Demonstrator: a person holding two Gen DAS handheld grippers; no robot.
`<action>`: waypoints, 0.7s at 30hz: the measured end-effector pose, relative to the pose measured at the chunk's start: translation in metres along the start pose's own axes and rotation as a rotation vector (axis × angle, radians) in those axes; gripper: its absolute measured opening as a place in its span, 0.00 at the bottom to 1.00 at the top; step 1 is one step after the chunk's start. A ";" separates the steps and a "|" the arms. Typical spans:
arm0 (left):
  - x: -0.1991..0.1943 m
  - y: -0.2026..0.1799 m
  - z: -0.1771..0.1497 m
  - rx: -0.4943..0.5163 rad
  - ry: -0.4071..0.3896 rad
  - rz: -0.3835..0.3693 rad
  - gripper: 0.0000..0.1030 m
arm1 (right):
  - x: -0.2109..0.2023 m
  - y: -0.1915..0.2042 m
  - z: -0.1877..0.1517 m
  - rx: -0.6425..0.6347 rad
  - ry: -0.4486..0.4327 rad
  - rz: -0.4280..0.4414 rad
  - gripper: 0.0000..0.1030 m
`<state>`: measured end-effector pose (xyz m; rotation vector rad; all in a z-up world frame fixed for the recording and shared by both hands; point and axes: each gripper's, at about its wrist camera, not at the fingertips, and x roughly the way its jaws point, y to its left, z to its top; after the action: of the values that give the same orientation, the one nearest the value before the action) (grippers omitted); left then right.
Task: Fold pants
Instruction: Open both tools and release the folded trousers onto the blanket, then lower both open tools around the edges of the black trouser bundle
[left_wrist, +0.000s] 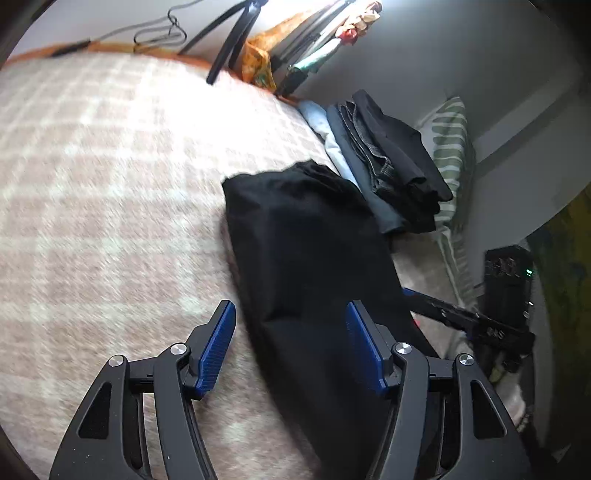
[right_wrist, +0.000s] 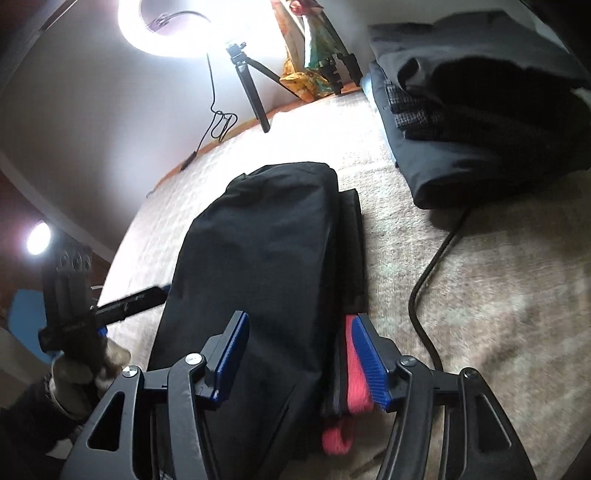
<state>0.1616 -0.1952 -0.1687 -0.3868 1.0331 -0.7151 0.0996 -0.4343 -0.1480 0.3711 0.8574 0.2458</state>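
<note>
folded black pants on plaid blanket; left tongs released, right tongs released above them

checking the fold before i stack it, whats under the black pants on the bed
Beneath the black pants a black folded layer and a pink drawstring stick out along the right edge, resting on the plaid blanket. Whatever lies beneath the pants' middle is covered.

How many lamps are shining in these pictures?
2, both in the right wrist view. A ring light on a tripod stands at the far edge of the bed. A small bright lamp glows at the left. Others may lie out of view.
</note>
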 end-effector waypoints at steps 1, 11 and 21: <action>0.002 -0.001 -0.001 0.001 0.008 -0.008 0.60 | 0.002 -0.004 0.002 0.015 0.001 0.020 0.63; 0.015 -0.002 -0.005 0.016 0.041 -0.044 0.60 | 0.019 -0.028 0.013 0.090 0.005 0.144 0.66; 0.021 -0.003 -0.003 0.022 0.027 -0.081 0.55 | 0.023 -0.032 0.014 0.078 0.013 0.202 0.68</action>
<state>0.1648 -0.2115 -0.1814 -0.4020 1.0389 -0.8053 0.1272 -0.4584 -0.1692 0.5306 0.8449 0.4029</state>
